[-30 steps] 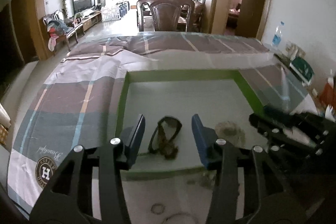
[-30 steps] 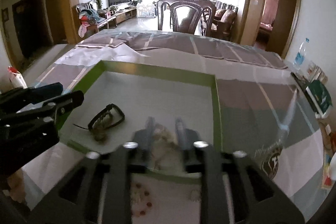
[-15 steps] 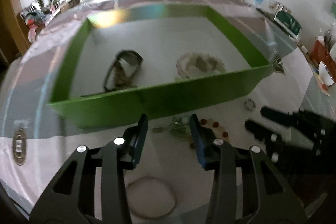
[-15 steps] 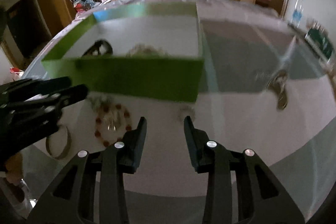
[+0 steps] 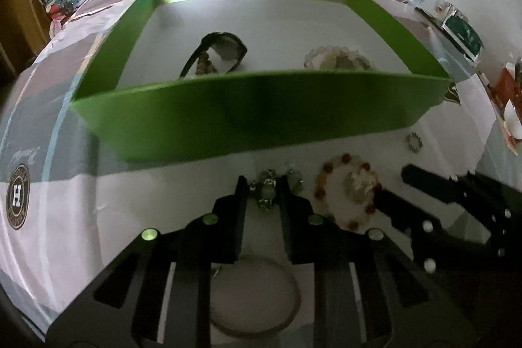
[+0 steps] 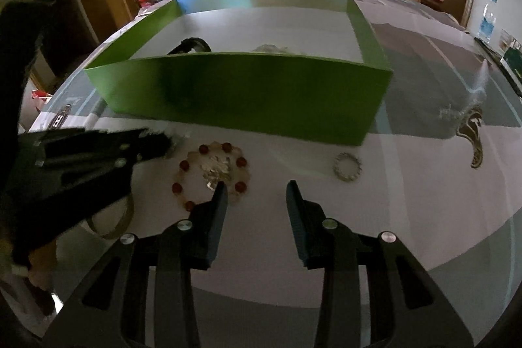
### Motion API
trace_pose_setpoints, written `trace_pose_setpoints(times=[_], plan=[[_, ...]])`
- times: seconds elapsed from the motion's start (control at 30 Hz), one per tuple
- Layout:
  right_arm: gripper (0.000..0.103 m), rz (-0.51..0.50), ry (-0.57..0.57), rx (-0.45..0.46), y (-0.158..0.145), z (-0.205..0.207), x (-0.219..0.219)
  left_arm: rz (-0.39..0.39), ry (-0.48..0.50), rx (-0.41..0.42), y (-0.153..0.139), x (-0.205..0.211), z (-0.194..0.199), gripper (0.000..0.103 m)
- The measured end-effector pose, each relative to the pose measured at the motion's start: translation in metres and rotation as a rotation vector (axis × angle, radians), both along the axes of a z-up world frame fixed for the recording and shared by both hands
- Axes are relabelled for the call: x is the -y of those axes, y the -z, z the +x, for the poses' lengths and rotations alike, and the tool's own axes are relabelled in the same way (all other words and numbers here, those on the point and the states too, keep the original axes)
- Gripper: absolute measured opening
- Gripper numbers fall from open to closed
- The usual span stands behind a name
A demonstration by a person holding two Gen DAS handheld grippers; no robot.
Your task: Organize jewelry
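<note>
Now left tool (image 5: 263, 192) just closing w/ greenish trinket (image 5: 268, 193) between; right tool (image 6: 255, 194) spread.

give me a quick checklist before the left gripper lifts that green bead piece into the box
1. Green bead piece between the left gripper jaws, which have just been closing: ok
2. Pads firmly pressing it: cannot tell
3. Red bead bracelet apart from the left fingers: ok
4. Right gripper open and empty: ok
5. Green box has bare floor beside the dark bracelet: ok
</note>
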State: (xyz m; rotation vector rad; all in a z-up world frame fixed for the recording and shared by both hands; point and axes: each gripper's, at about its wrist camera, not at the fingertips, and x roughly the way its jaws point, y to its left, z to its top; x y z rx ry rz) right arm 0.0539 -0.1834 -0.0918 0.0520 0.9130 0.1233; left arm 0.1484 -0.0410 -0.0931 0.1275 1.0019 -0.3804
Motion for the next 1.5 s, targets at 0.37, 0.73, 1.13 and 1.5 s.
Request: trace_pose_setpoints(times=[0.37,0.73,1.13,1.5], plan=[[0.038,0.028,-0.018,-0.02,-0.003,0.005,-0.006,-0.006,-0.029,0.008,0.0,-0.017,-0.016,0.021],[0.008,-0.016,-0.045,-0.033,-0.001,-0.007,-0.005,-0.023,-0.058,0.007,0.0,-0.032,-0.019,0.021],[0.007,0.05,-0.057,0.133,-0.055,-0.033,0.002,-0.022,-0.067,0.02,0.001,-0.033,-0.023,0.023],[0.008,0.007,0.022,0.162,-0.069,-0.06,0.029,-0.027,-0.069,0.017,0.0,-0.035,-0.024,0.023]])
